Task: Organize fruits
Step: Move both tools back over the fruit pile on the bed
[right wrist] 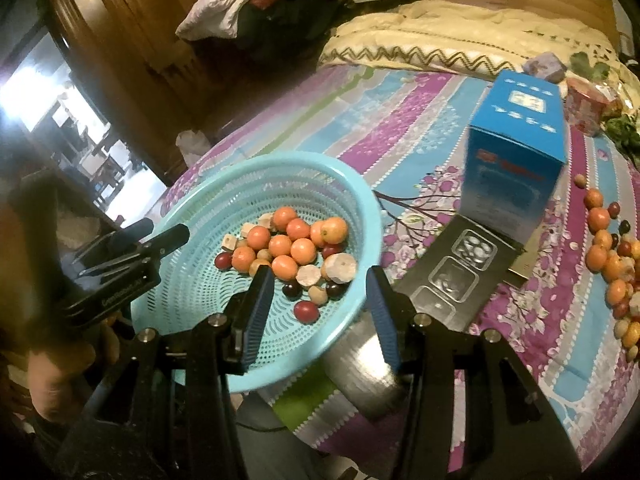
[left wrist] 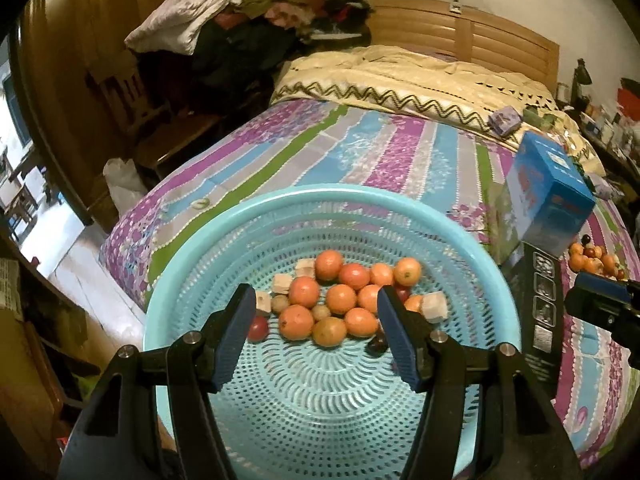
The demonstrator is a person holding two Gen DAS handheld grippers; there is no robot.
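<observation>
Black gripper arms w/ blue fingers [left wrist: 236,340] fill our near view. Left gripper [left wrist: 316,334] sits half-wide, empty, over the turquoise basket [left wrist: 192,240] on the bed [left wrist: 360,152]. Right gripper [right wrist: 320,308] is also empty, its opening moderate. Most fruits [left wrist: 340,300] are piled in the basket; a loose fruit pile [right wrist: 612,264] lies right of the blue box [right wrist: 516,152]. Best, we judge: swing right, straddle one fruit, close gently. Partly hidden: a shiny metal item [right wrist: 360,364], blurred behind the right fingers; small pale pieces among the fruits are unclear
</observation>
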